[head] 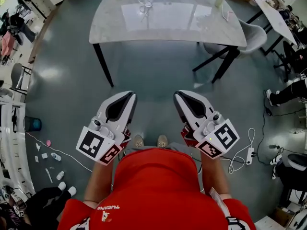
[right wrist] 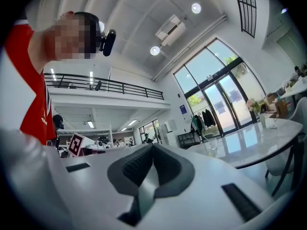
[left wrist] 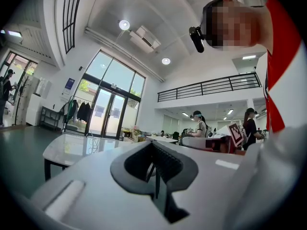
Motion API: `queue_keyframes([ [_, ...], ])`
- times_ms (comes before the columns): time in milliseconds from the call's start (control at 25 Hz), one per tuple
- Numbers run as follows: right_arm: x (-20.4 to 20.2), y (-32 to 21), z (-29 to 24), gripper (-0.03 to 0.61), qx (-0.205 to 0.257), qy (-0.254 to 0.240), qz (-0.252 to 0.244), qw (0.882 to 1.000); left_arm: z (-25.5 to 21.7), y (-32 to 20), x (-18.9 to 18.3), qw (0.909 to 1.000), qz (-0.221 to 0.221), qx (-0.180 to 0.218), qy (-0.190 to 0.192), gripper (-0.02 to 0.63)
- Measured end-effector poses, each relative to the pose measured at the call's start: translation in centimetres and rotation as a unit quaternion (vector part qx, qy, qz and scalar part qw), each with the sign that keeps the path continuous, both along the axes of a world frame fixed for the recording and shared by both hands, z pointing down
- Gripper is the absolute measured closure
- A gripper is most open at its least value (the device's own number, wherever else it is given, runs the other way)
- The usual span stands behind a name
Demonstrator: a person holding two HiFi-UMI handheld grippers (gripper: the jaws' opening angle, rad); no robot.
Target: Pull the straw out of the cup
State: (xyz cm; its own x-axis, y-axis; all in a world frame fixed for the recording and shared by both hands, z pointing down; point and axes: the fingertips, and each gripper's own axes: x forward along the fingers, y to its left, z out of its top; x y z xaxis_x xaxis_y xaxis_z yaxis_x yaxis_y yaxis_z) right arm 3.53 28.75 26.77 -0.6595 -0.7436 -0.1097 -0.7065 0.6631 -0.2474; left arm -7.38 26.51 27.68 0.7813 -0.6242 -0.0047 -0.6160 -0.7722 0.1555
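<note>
From the head view we see the clear glass cup (head: 145,2) near the far edge of the glossy white table with black legs (head: 192,25). The straw is too fine to make out there. We stand back on the grey floor (head: 67,75), in a red shirt (head: 153,186), well apart from the table. The white left gripper (head: 131,96) and white right gripper (head: 178,95) point toward it, side by side.

In the left gripper view its dark pads are pressed together with nothing between them, and the table lies beyond.

In the right gripper view its pads also meet, pinching nothing, and the cup stands small on the distant table.
</note>
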Motion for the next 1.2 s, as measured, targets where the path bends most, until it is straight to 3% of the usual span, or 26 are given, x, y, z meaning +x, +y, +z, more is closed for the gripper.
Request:
queue_keyframes([
  [360,3.4,-1.2,-0.4,0.577,0.012,-0.011,-0.019,1.000,-0.6,-0.8,2.2,0.9992,-0.031,0.005,-0.023,0.609],
  [720,4.2,-4.8,-1.0,0.577,0.025,-0.006,-0.030,0.999,-1.3,-4.1,1.5,0.9978,-0.060,0.011,-0.026,0.609],
  [1200,2.9,-17.0,-1.3,0.577,0.029,0.038,-0.005,0.999,-1.5,-17.4,-0.3,0.9983,-0.051,0.028,-0.003,0.609],
])
